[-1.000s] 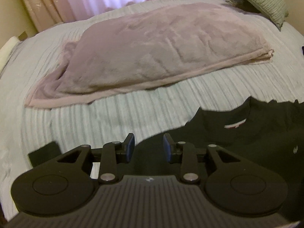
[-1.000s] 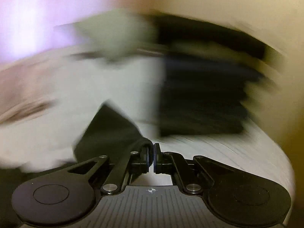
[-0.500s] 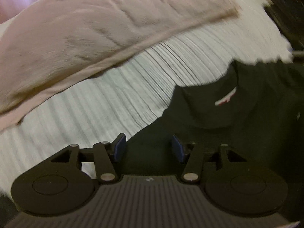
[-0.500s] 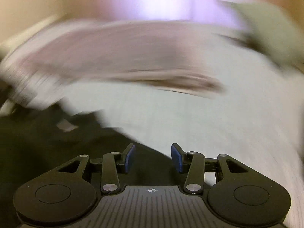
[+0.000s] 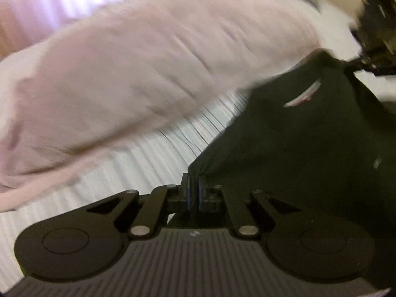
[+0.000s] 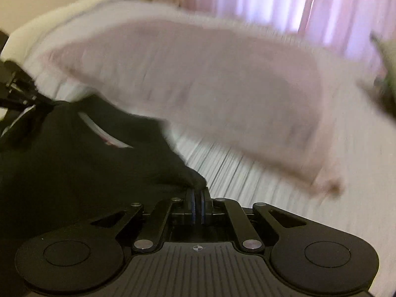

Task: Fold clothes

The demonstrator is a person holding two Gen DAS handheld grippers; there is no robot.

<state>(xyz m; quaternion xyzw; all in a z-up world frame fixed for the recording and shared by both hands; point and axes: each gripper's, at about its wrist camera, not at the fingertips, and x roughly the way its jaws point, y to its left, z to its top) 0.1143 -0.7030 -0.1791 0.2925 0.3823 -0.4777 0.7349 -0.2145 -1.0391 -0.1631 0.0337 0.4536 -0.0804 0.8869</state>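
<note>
A black shirt point(image 5: 297, 153) with a white neck label point(image 5: 303, 97) is stretched between both grippers above the pale ribbed bedspread point(image 5: 153, 163). My left gripper point(image 5: 193, 184) is shut on one shoulder edge of the shirt. In the right wrist view the same black shirt point(image 6: 81, 163) spreads to the left, and my right gripper point(image 6: 198, 193) is shut on its other shoulder edge. The right gripper point(image 5: 373, 47) also shows at the far upper right of the left wrist view; the left gripper point(image 6: 17, 91) shows at the left edge of the right wrist view. Both views are motion-blurred.
A folded pink fleece blanket point(image 5: 138, 74) lies across the bed behind the shirt, also seen as the pink blanket point(image 6: 210, 94) in the right view. Pink curtains point(image 6: 284, 0) hang at the back. A green pillow point(image 6: 386, 57) sits at the far right.
Both grippers were open half a second ago and have closed on the shirt's shoulder edges. The shirt has lifted off the bed and both cameras have swung.
</note>
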